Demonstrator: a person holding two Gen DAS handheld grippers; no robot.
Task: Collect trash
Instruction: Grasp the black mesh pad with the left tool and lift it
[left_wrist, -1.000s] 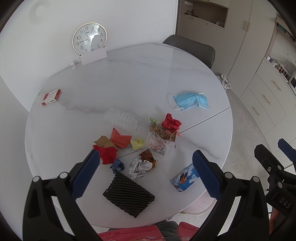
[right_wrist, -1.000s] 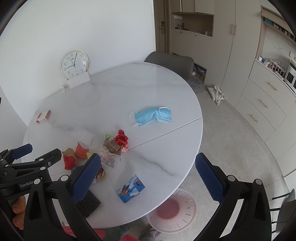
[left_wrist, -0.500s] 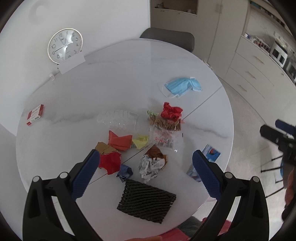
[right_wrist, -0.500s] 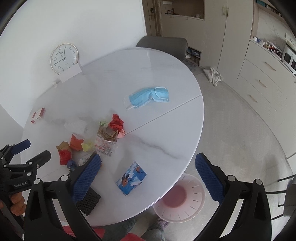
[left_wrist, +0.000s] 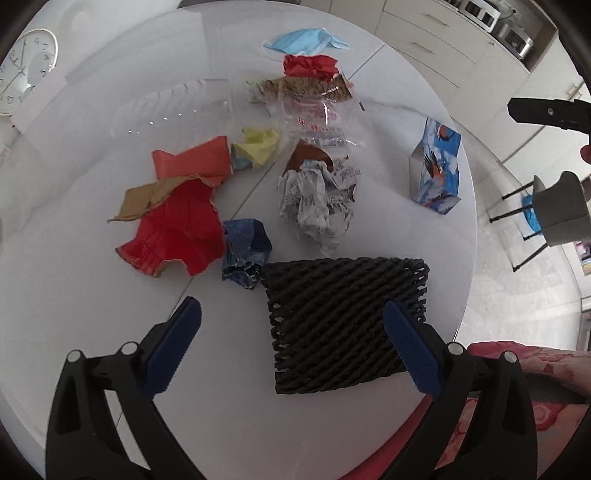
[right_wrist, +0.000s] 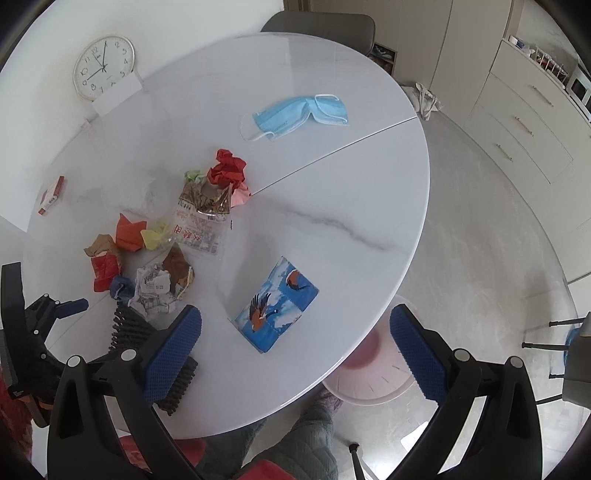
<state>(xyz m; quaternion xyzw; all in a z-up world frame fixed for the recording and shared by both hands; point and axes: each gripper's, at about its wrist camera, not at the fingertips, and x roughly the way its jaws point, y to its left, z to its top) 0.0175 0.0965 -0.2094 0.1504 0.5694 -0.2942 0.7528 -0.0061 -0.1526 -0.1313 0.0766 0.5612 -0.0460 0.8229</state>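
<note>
Looking down from my right wrist camera, I see one container: a pink basket (right_wrist: 373, 384) on the floor just past the near edge of the white table (right_wrist: 332, 177), partly hidden under it. What I can see of its inside shows only a darker pink patch; I cannot tell any contents.

Trash lies scattered on the table. My left gripper (left_wrist: 291, 339) hangs over the near part with its jaws spread wide and nothing between the pads. The black foam net (left_wrist: 347, 321) lies flat directly ahead of it, its right portion reaching behind the right blue pad. Just beyond sit a crumpled blue wrapper (left_wrist: 245, 251), touching the net's far left corner, a balled newspaper (left_wrist: 317, 203) and torn red paper (left_wrist: 177, 229).

My right gripper (right_wrist: 295, 347) is also wide open and empty, held above the table edge. The blue tissue pack (right_wrist: 277, 302) lies between its pads in view, nearer the left one. A blue face mask (right_wrist: 295, 114) lies well apart, farther across.
</note>
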